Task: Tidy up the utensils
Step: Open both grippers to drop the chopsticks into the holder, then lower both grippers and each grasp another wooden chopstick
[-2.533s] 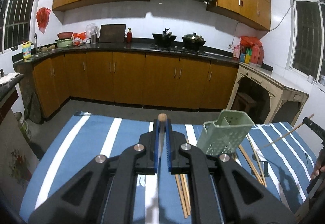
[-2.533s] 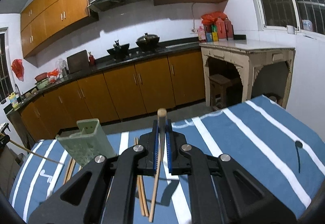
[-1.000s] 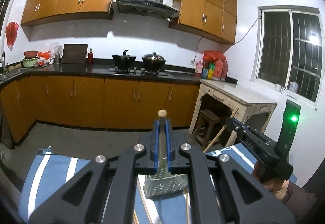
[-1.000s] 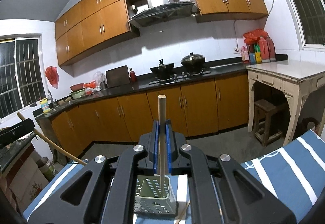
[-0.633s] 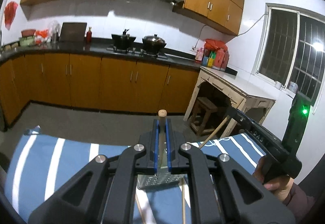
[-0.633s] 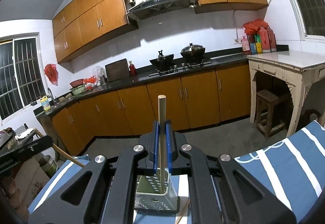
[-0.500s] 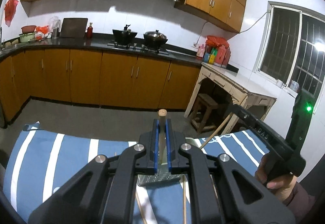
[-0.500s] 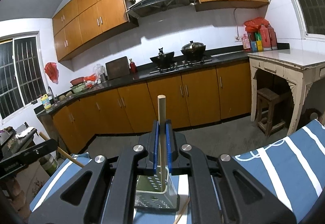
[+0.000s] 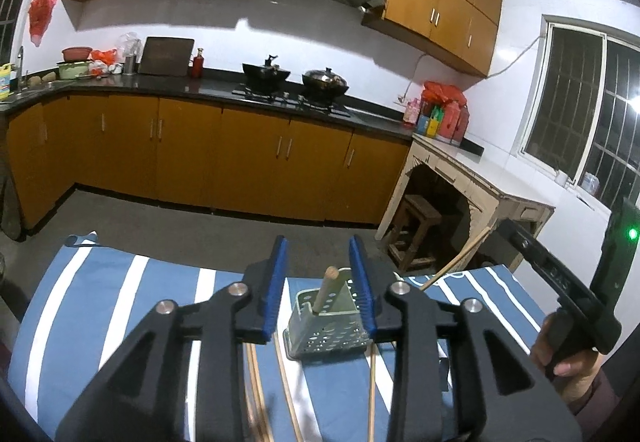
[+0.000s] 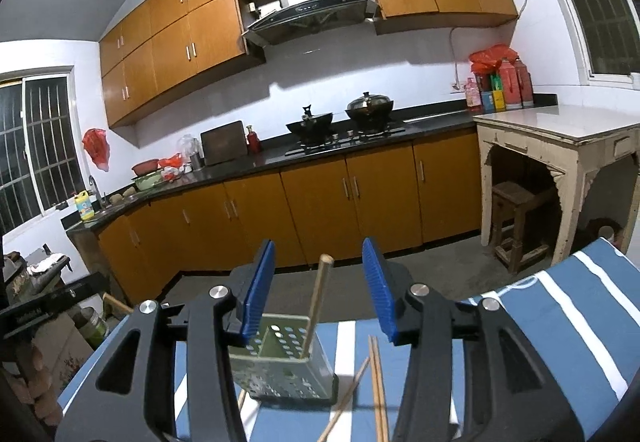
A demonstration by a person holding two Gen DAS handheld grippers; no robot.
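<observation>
A pale green perforated utensil holder (image 9: 326,330) stands upright on the blue striped cloth (image 9: 100,306); it also shows in the right wrist view (image 10: 280,362). A wooden chopstick (image 9: 326,288) leans inside it, seen too in the right wrist view (image 10: 316,306). My left gripper (image 9: 319,288) is open just above the holder, the stick between its fingers untouched. My right gripper (image 10: 320,290) is open the same way. Loose chopsticks (image 9: 372,390) lie on the cloth beside the holder, also in the right wrist view (image 10: 376,382).
The other handheld gripper (image 9: 560,282) and the hand holding it are at the right, with a chopstick end near it. Kitchen cabinets (image 9: 240,157) and a pale side table (image 9: 480,193) stand beyond the table's far edge.
Both grippers were shut on a chopstick each over the holder; both have opened and the sticks now stand in the holder.
</observation>
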